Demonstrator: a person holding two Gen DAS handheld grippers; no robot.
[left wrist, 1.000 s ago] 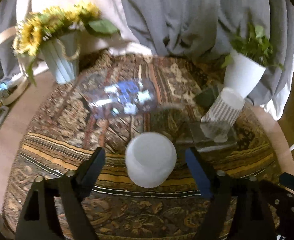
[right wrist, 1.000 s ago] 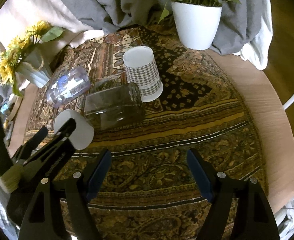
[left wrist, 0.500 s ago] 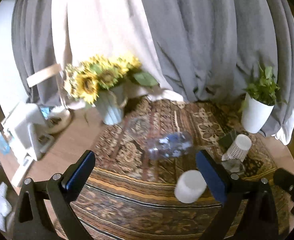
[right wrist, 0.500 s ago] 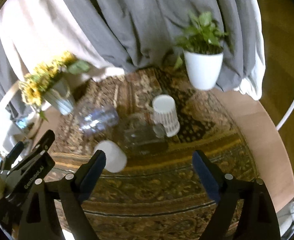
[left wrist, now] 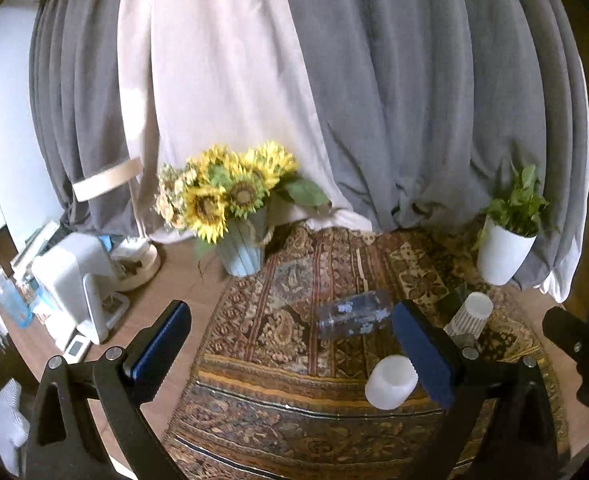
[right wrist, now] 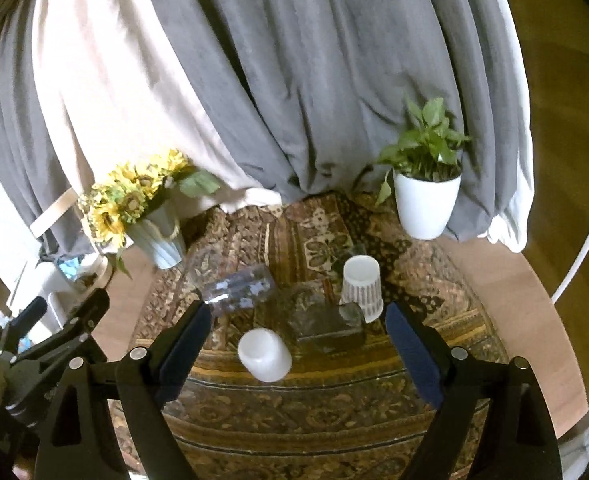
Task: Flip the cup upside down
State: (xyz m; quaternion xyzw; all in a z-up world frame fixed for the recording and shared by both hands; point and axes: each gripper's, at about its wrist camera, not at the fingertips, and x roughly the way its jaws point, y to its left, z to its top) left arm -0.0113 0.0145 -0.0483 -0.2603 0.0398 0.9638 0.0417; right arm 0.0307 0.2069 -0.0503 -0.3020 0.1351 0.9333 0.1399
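**Inspection: white cup stands inverted, both claws empty and clear**

The plain white cylindrical plastic cup point(right wrist: 265, 355) stands on the patterned brown-and-gold cloth point(right wrist: 326, 412) near the front of the round wooden worktop point(right wrist: 506, 300), closed end up and mouth down as far as the right wrist view shows. In the left wrist view the same cup point(left wrist: 391, 382) sits just beside the right-hand pad, not between the pads. On this evidence the flip appears done, and the step in hand is judged to be withdrawal.

Left claw point(left wrist: 290, 354): released, pads wide apart, nothing held. Right claw point(right wrist: 298, 344): released, equally wide, nothing held. Both sit above and well back from the cup.

Surroundings, moving outward:
- A clear square glass jar point(right wrist: 328, 326) lies near the cup, apart from it.
- A white checked paper cup point(right wrist: 361, 288) stands inverted just behind the jar.
- A clear faceted plastic tumbler point(right wrist: 238, 288) lies on its side, behind and left of the white cup.
- A pale blue vase of sunflowers point(right wrist: 158, 236) and a white potted green plant point(right wrist: 424, 204) stand at the rear, before grey and cream curtains point(right wrist: 294, 80).

Recommendation: retreat upward and back with the pads kept open, so that no pad brushes the light cup. Confirm the rim rests flat on the cloth; a fold beneath could leave it rocking. The rim itself cannot be made out.
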